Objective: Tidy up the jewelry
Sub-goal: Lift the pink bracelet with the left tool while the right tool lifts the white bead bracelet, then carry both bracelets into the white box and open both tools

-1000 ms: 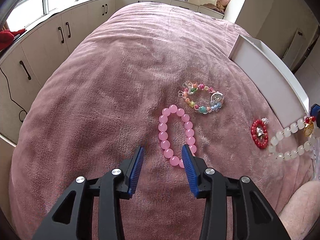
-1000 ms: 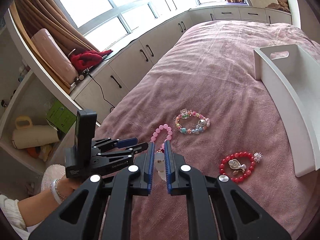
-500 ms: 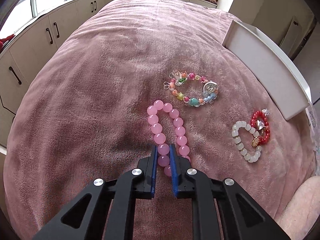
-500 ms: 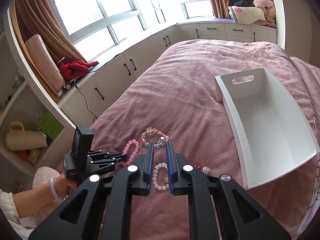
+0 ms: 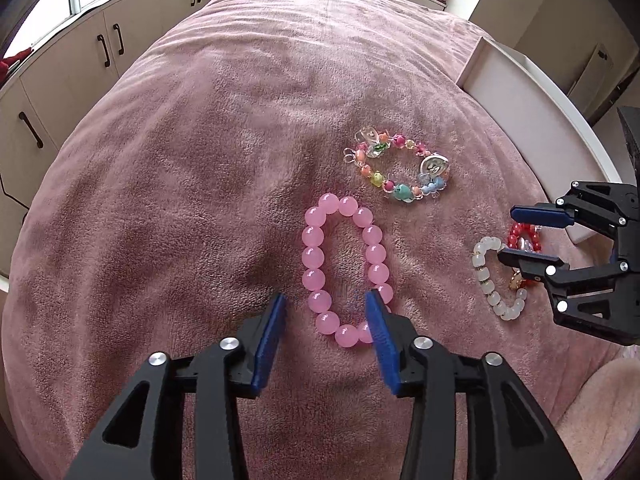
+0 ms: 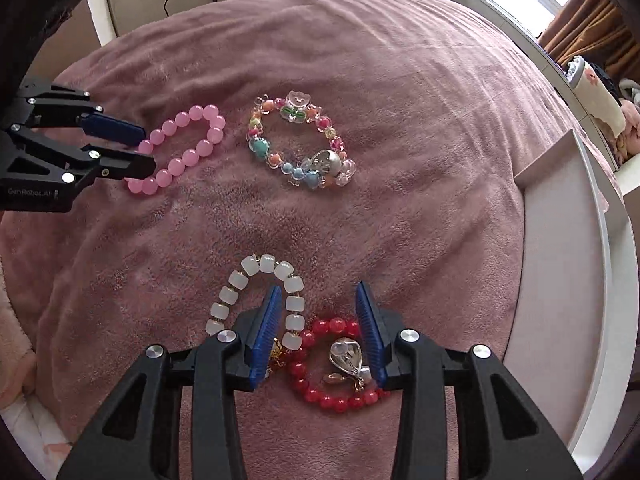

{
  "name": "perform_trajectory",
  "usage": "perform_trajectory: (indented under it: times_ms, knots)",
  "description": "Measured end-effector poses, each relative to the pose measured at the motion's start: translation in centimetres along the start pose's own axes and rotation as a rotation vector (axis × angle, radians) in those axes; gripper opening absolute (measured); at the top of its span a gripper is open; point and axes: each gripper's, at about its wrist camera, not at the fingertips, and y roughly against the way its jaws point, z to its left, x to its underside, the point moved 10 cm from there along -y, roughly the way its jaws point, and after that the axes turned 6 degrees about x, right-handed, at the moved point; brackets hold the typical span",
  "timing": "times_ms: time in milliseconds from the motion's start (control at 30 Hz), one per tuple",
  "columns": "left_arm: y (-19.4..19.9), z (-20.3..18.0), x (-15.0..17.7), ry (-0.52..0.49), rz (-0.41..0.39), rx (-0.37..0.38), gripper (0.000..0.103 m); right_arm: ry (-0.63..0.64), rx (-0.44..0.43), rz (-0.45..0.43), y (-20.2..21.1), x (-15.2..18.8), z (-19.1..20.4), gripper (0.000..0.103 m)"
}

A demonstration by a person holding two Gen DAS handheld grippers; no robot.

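Note:
A pink bead bracelet (image 5: 313, 257) (image 6: 188, 158) lies on the pink blanket. Its near end sits between the opening jaws of my left gripper (image 5: 325, 300) (image 6: 145, 149), and the pads stand clear of the beads. My right gripper (image 6: 319, 290) (image 5: 508, 234) points down over a white bead bracelet (image 6: 268, 264) (image 5: 484, 276) and a red bead bracelet (image 6: 340, 404) (image 5: 516, 228) with a silver charm. Its jaws are opening, with white and red beads between them, unpressed. A multicoloured charm bracelet (image 5: 402, 192) (image 6: 260, 146) lies farther back.
A white tray (image 5: 532, 120) (image 6: 560, 280) rests on the blanket to the right of the bracelets. White cabinets with dark handles (image 5: 108, 44) run behind the bed's left side. A pink slipper-like shape shows at the lower right corner of the left wrist view.
The left gripper closed on the pink bracelet, then opened again. The right gripper let go of the white bracelet, dropped down over it and the red one, rolled, and its jaws parted.

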Motion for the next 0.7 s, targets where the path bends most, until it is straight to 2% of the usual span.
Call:
perform_trajectory:
  times_ms: [67, 167, 233, 267, 300, 367, 400, 467, 533, 567, 600, 633, 700]
  knots:
    - [-0.4, -0.3, -0.3, 0.01, 0.003, 0.019, 0.078, 0.069, 0.008, 0.024, -1.1, 0.2, 0.6, 0.038]
    - [-1.8, -0.4, -0.7, -0.009, 0.03, -0.026, 0.083, 0.124, 0.012, 0.043, -2.4, 0.1, 1.1, 0.044]
    - [-2.7, -0.7, -0.8, -0.037, 0.041, -0.046, 0.09, 0.13, 0.013, 0.064, -3.2, -0.2, 0.7, 0.061]
    - [-3.0, -0.9, -0.9, -0.061, 0.038, -0.068, 0.091, 0.119, 0.012, 0.081, -3.6, -0.3, 0.1, 0.068]
    - [-3.2, -1.0, -0.9, -0.087, 0.033, -0.087, 0.091, 0.09, 0.002, 0.103, -4.2, -0.4, -0.6, 0.081]
    - [-3.2, -1.2, -0.8, -0.121, 0.021, -0.109, 0.09, 0.012, -0.098, 0.144, -5.1, -0.3, -1.6, 0.083]
    - [-3.1, -1.1, -0.8, -0.129, 0.016, -0.111, 0.086, 0.006, -0.122, 0.138, -5.2, -0.3, -1.7, 0.083]
    - [-2.5, -0.8, -0.6, -0.129, 0.0, -0.103, 0.077, 0.026, -0.111, 0.112, -5.1, -0.2, -1.7, 0.082]
    - [-1.6, -0.3, -0.4, -0.129, -0.011, -0.095, 0.063, 0.039, -0.102, 0.083, -4.4, 0.1, -1.3, 0.072]
    - [-1.3, -0.1, -0.3, -0.132, -0.013, -0.095, 0.051, 0.041, -0.104, 0.072, -4.1, 0.2, -1.1, 0.067]
    - [-0.9, 0.2, -0.2, -0.137, -0.012, -0.099, 0.038, 0.039, -0.117, 0.064, -3.8, 0.4, -0.8, 0.056]
    - [-0.6, 0.3, 0.0, -0.14, -0.008, -0.096, 0.036, 0.037, -0.124, 0.057, -3.4, 0.5, -0.6, 0.044]
    - [0.0, 0.7, 0.2, -0.135, 0.005, -0.076, 0.02, 0.014, -0.16, 0.056, -2.8, 0.9, 0.1, 0.026]
